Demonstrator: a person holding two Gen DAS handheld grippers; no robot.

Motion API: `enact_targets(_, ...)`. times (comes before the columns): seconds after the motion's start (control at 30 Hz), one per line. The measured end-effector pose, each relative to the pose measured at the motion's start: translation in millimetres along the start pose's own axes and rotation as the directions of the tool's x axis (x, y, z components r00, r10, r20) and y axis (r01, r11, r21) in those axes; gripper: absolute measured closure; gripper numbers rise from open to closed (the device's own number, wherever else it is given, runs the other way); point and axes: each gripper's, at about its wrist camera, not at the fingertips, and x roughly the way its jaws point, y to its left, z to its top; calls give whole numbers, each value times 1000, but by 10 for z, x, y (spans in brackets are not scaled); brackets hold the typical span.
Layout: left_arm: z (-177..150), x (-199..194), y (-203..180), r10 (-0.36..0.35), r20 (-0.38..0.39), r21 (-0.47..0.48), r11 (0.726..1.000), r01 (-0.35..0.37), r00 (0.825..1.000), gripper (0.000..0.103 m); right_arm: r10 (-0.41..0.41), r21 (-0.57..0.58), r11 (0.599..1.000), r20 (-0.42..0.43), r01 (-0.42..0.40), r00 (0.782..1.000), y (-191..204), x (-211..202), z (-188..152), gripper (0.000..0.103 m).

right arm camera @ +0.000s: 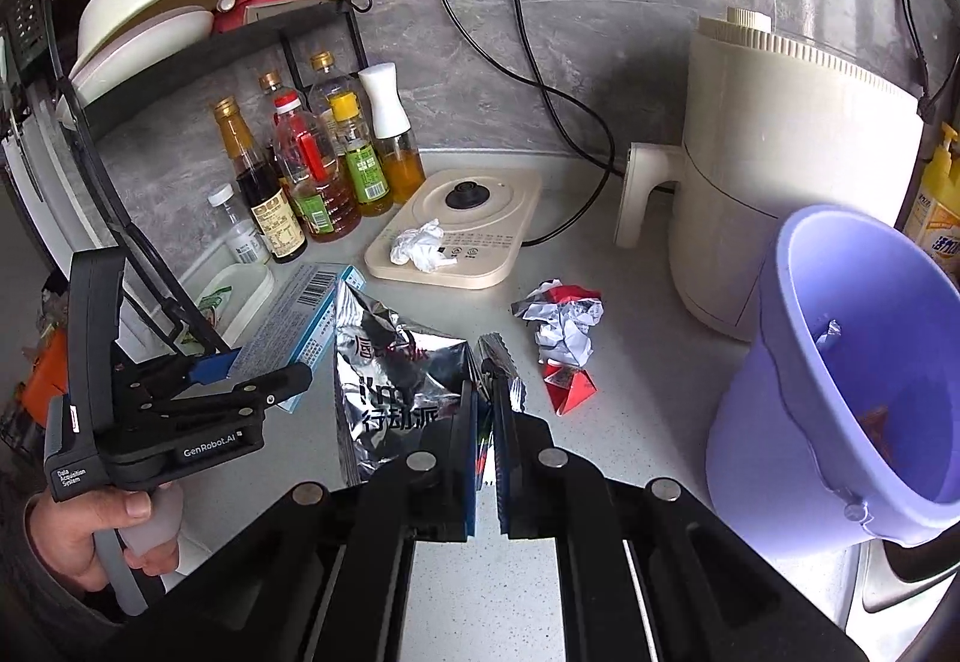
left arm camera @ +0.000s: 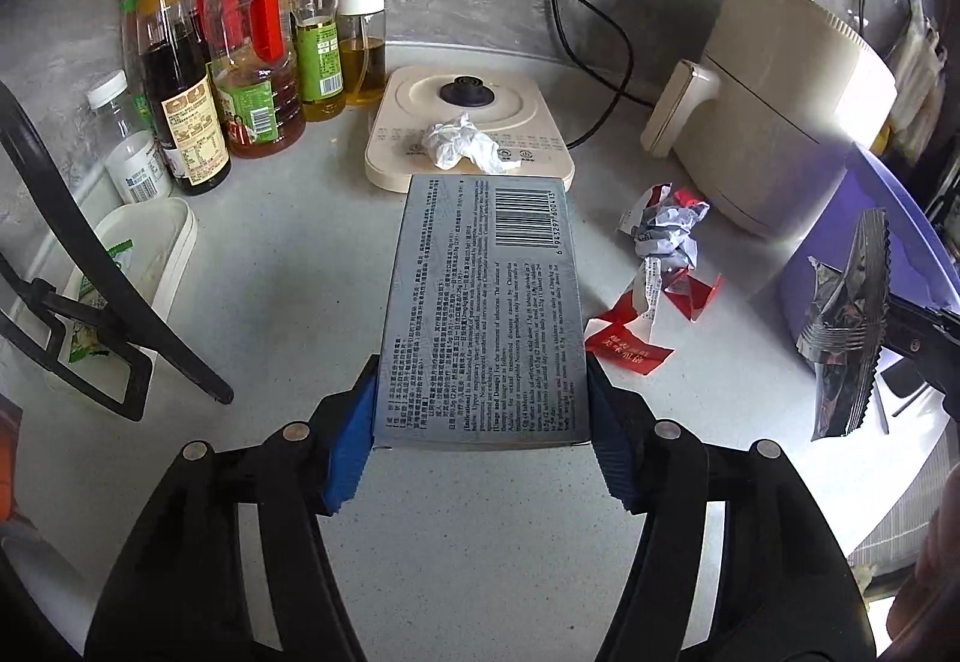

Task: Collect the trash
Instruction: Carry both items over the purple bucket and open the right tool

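Observation:
My left gripper (left arm camera: 480, 410) is shut on a grey printed carton (left arm camera: 480, 314) with a barcode, held above the counter; the same carton (right arm camera: 300, 314) shows in the right wrist view. A crumpled silver snack bag (right arm camera: 396, 386) is clamped in my right gripper (right arm camera: 487, 410), left of the purple bin (right arm camera: 840, 422). That bag (left arm camera: 846, 326) hangs at the right edge of the left wrist view. Loose on the counter lie a crumpled red-and-white wrapper (right arm camera: 564, 326) and a white tissue wad (right arm camera: 420, 245) on the kettle base (right arm camera: 480, 236).
Oil and sauce bottles (right arm camera: 312, 170) stand at the back left under a black dish rack (right arm camera: 180, 32). A cream air fryer (right arm camera: 780, 170) stands behind the bin. A white lidded box (left arm camera: 138, 266) sits left. Two cords (right arm camera: 540, 80) run from wall sockets.

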Motion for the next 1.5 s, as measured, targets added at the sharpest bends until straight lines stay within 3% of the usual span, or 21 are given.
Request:
enact_targets(0.43,323,-614,-413,1,145,-30,1000,4,989,40,15,-7,1000,186,-14,982,-519,-663,454,97)
enact_targets(0.93,617,-970,-1202,-38,247,17,999,34,968,40,-61,110,993,285,31,957,-1487,-1163,477,96)
enact_targets(1.0,647,-979,-1320,-52,257,27,999,47,965,40,-71,116,992,280,40,957,-1597,-1168,456,90)
enact_targets(1.03,658,-977,-1375,-60,260,30,998,54,964,40,-67,122,992,267,35,961,-1667,-1159,439,71)
enact_targets(1.1,682,-960,-1498,-77,262,39,997,69,962,40,-60,154,988,273,18,960,-1810,-1183,388,48)
enact_targets(1.5,784,-851,-2245,-182,264,117,981,156,947,40,-128,236,970,271,63,954,-2464,-1474,132,49)
